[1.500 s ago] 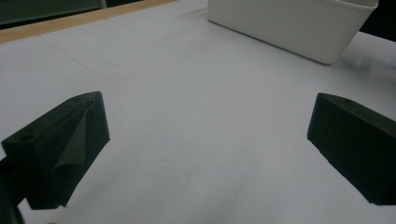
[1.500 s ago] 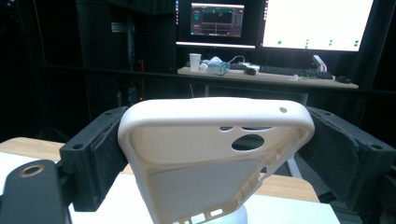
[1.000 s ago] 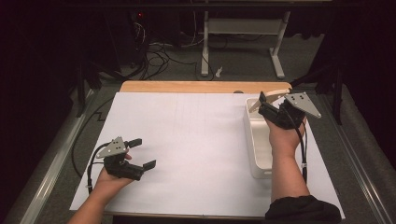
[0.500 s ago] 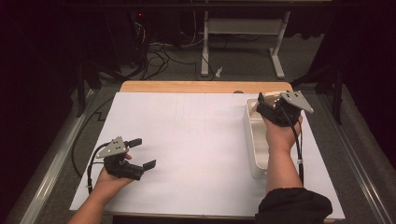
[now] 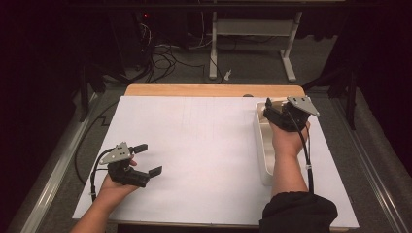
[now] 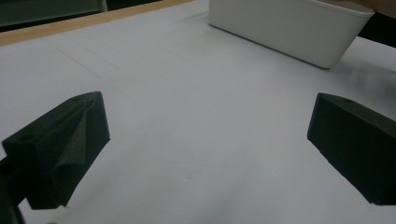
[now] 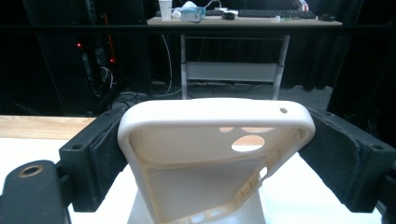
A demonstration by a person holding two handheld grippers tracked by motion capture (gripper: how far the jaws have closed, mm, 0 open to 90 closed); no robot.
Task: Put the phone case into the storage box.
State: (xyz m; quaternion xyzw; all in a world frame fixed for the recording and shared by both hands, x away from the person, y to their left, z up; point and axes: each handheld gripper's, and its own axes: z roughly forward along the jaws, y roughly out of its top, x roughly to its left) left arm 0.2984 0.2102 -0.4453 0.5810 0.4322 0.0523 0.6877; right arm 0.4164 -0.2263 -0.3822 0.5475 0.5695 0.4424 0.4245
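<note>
Cream phone case: clamped by its sides in right gripper, raised above far end of white bin.
Left gripper: jaws apart, empty, low over white paper.
Progress: case lifted, likely just out of bin; placing remains.
Surroundings: wooden table edge; dark room, cables, desk behind.

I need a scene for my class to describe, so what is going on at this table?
A person works with two handheld tongs. The right tongs are shut on a cream plastic phone case, held above the far end of a white rectangular plastic bin. The left tongs rest open and empty on the white paper-covered table.
</note>
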